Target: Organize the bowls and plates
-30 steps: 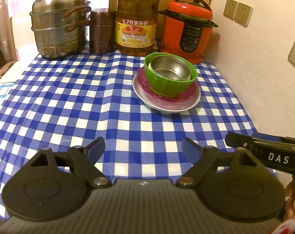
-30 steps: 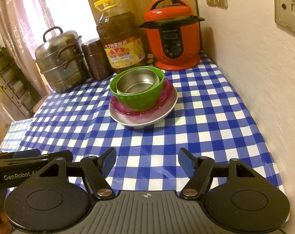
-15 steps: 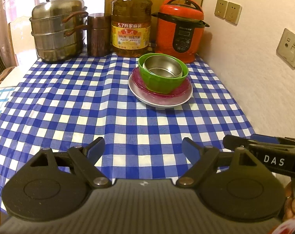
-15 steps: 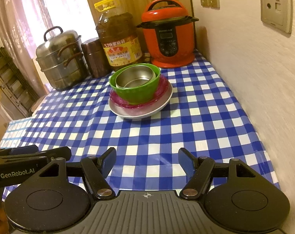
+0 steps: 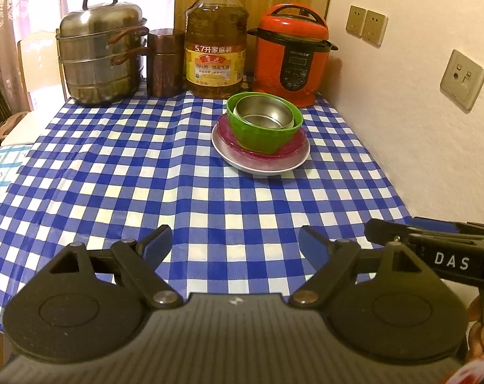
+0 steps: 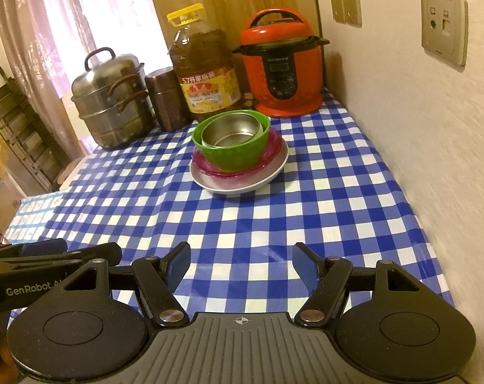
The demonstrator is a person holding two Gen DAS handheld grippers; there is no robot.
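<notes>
One stack stands at the back right of the checked table: a white plate point(image 5: 293, 164) point(image 6: 274, 176) at the bottom, a pink plate point(image 5: 293, 150) point(image 6: 203, 164) on it, then a green bowl point(image 5: 261, 134) point(image 6: 232, 155) with a steel bowl point(image 5: 262, 113) point(image 6: 230, 131) nested inside. My left gripper point(image 5: 235, 244) is open and empty over the near part of the table, well short of the stack. My right gripper point(image 6: 241, 256) is also open and empty, beside the left one, and shows at the right edge of the left wrist view point(image 5: 433, 249).
Along the back stand a steel steamer pot point(image 5: 99, 51), a copper canister point(image 5: 163, 60), a big oil bottle point(image 5: 214, 38) and a red pressure cooker point(image 5: 291, 54). A wall with sockets point(image 5: 462, 80) runs along the right. The blue-and-white cloth point(image 5: 146, 176) covers the table.
Both grippers have drawn back and up from the stack, which now looks smaller and farther off. Their jaws have stayed open, and the dishes have not moved.
</notes>
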